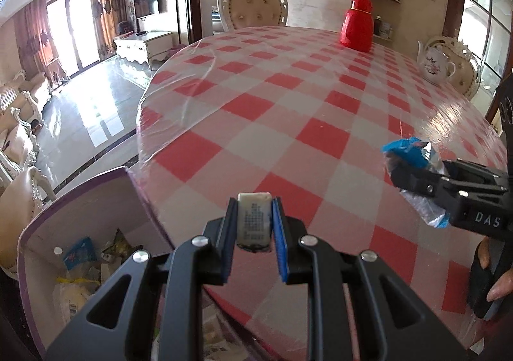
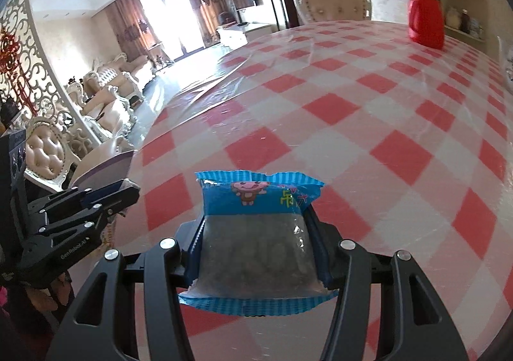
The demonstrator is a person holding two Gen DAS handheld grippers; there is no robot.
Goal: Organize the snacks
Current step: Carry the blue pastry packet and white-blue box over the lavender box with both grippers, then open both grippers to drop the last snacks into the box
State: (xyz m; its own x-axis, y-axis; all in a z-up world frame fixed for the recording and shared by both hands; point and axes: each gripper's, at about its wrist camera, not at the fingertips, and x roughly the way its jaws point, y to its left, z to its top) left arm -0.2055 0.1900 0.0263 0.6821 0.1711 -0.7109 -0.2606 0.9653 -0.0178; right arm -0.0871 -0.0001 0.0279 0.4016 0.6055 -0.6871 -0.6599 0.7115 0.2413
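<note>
While both loads hang above the checked bench (image 1: 288,124), the left hand-held gripper (image 1: 255,223) pinches a small pale wrapped sweet (image 1: 253,217); light, firm. The right hand-held gripper (image 2: 256,249) clamps a blue snack packet (image 2: 256,233) across its middle: soft, crinkly, likely slippery. Box (image 1: 80,201) sits lower left.

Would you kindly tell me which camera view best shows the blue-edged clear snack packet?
The right wrist view: the blue-edged clear snack packet faces the lens, cartoon print and dark contents visible, clamped in the right gripper. The left wrist view shows it only sidelong, partly hidden.
</note>
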